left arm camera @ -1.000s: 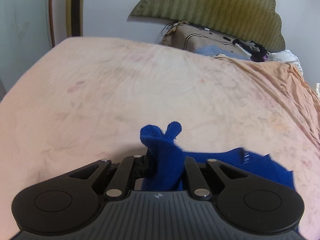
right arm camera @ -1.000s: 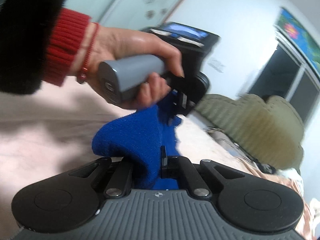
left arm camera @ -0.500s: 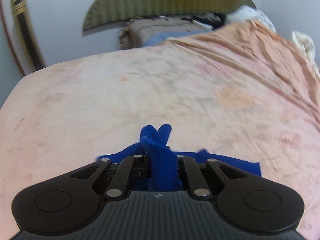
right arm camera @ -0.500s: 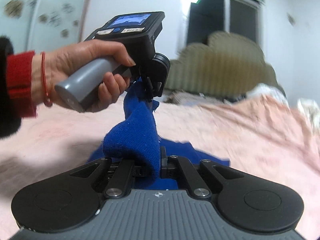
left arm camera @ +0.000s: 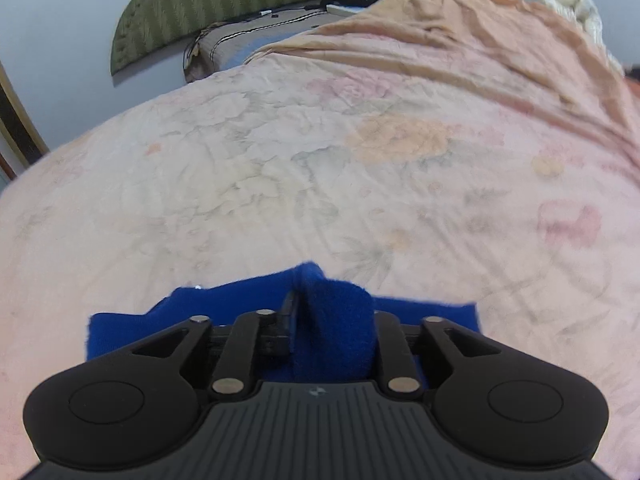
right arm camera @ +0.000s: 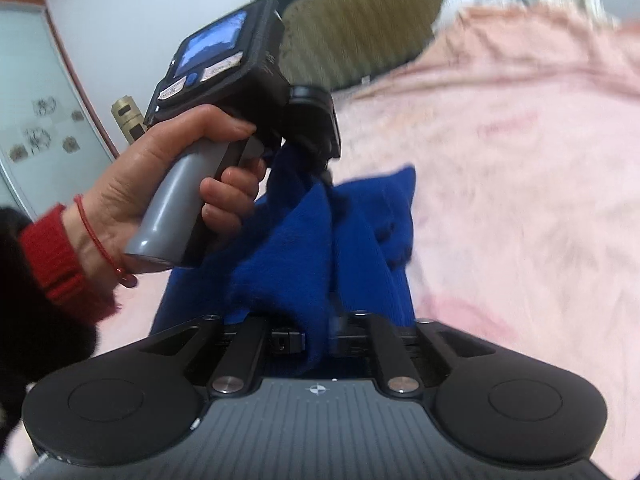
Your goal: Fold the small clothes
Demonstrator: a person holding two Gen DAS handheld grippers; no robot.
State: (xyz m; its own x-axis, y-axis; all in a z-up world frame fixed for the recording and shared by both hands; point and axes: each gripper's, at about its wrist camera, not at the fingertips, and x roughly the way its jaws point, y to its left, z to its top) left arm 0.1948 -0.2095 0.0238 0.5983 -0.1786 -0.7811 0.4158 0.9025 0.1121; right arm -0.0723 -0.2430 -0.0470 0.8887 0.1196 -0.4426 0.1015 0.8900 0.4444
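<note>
The blue garment (left arm camera: 332,320) lay on the pink bedspread (left arm camera: 360,160), one fold of it raised between the fingers of the left gripper (left arm camera: 334,316); those jaws had just been opening, yet still clasped cloth; the right gripper (right arm camera: 318,332), likewise easing apart, pinched another fold; a hand (right arm camera: 160,184) gripped the left tool's handle.
</note>
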